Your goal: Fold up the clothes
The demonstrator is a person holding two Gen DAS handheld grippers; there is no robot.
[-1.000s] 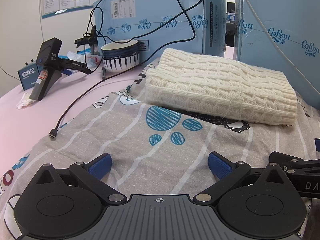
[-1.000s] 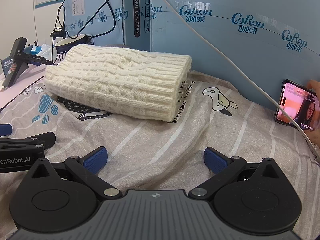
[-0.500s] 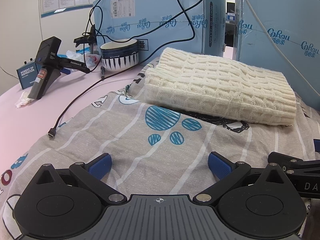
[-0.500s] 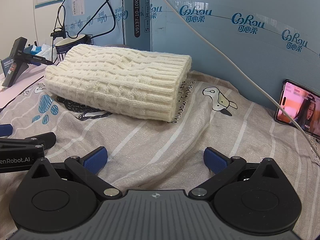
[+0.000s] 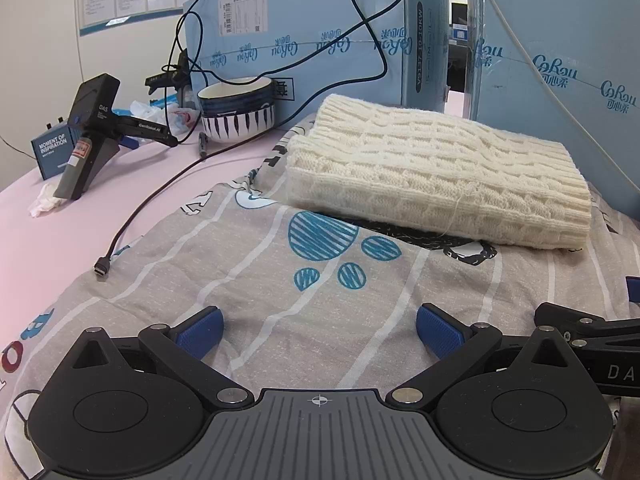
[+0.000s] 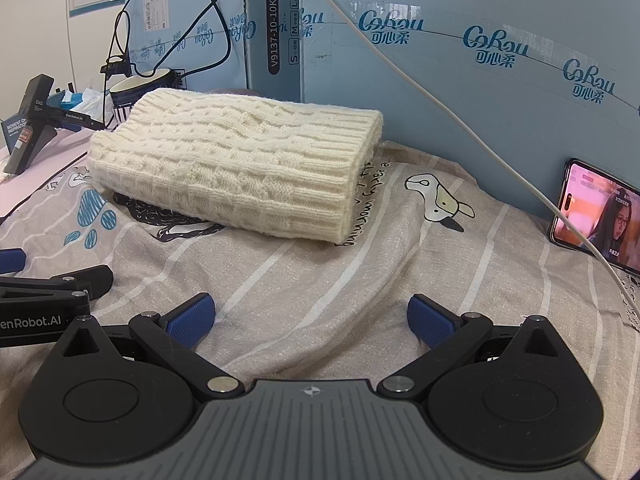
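Note:
A cream cable-knit sweater (image 5: 436, 172), folded into a thick rectangle, lies on a grey striped cloth with cartoon prints (image 5: 280, 280); both also show in the right wrist view, the sweater (image 6: 236, 164) and the cloth (image 6: 400, 264). My left gripper (image 5: 319, 330) is open and empty, low over the cloth in front of the sweater. My right gripper (image 6: 310, 320) is open and empty, low over the cloth to the right of the left one. The left gripper's side (image 6: 48, 292) shows at the left edge of the right wrist view.
Blue cardboard boxes (image 6: 460, 52) wall the back. A phone (image 6: 592, 216) with a lit screen leans against them at right. A striped bowl (image 5: 238, 108), a black gripper stand (image 5: 92, 132), a small box, tissues and a loose cable (image 5: 160, 196) sit on the pink table at left.
Both grippers stay open and nearly still. A hand seen at the phone one second ago is gone from the right wrist view.

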